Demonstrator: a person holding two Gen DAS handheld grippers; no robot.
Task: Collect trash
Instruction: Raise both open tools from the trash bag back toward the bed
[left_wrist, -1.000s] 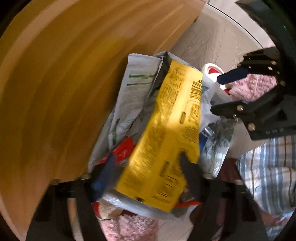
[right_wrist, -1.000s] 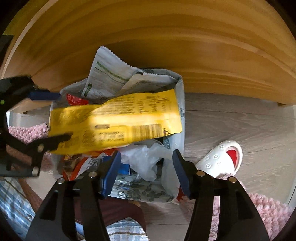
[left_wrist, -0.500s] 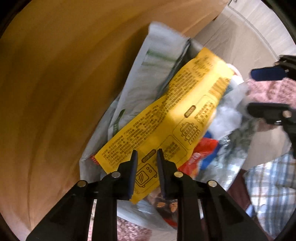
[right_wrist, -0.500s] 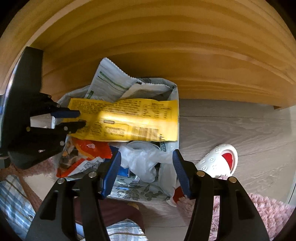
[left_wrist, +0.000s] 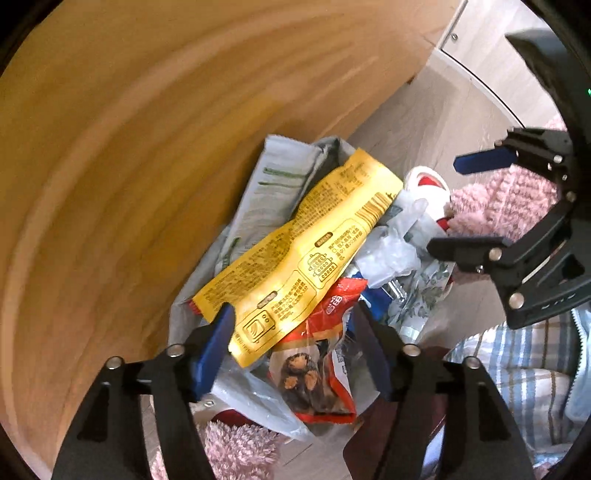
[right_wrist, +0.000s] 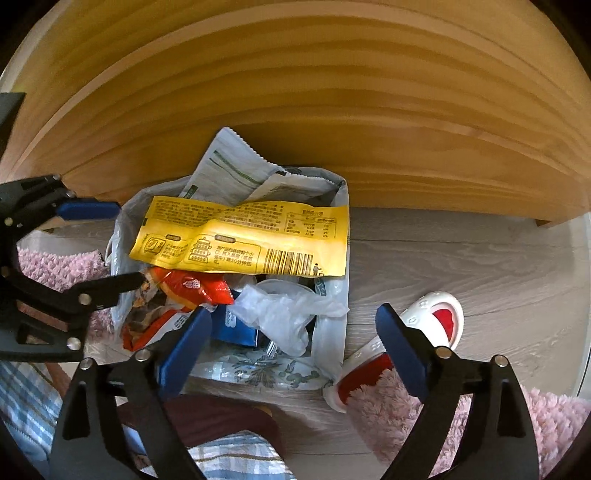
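One yellow wrapper (right_wrist: 243, 236) lies across the mouth of the full trash bag (right_wrist: 334, 332), free of both tools.
Left gripper (left_wrist: 295, 343) hangs spread wide over its near end; right gripper (right_wrist: 291, 332), fingers also apart, sits beside the bag, above the grey floor (right_wrist: 480, 266).

Left gripper (left_wrist: 295, 343) fills the lower frame of its own view, jaws spread wide, gripping nothing. Right gripper (right_wrist: 291, 339) likewise gapes, fingers (right_wrist: 184, 343) well apart.
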